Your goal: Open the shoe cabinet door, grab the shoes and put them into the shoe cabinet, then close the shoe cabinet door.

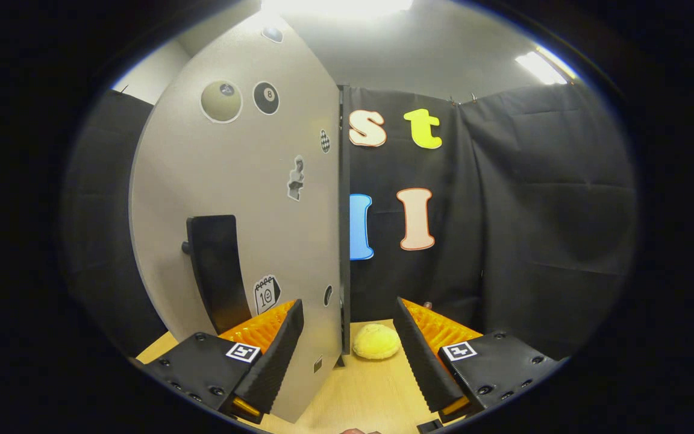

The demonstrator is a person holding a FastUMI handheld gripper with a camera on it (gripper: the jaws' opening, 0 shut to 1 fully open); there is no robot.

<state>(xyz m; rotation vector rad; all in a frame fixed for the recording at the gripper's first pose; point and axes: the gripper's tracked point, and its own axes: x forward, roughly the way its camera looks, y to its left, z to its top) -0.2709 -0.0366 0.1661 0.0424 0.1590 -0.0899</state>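
Note:
The shoe cabinet door (250, 199) is a tall grey panel with stickers and a black handle (217, 271); it stands swung out, its free edge pointing toward me. My gripper (347, 319) is open, and the door's free edge runs between the fingers, closer to the left finger (275, 355). I cannot tell whether the finger touches it. A fuzzy yellow shoe (376, 341) lies on the wooden table just beyond the fingers, right of the door's edge. The cabinet's inside is hidden behind the door.
The light wooden table (359, 392) runs under the fingers. Black cloth walls (540, 211) close the booth behind and to the right. A small piece of a hand shows at the table's near edge.

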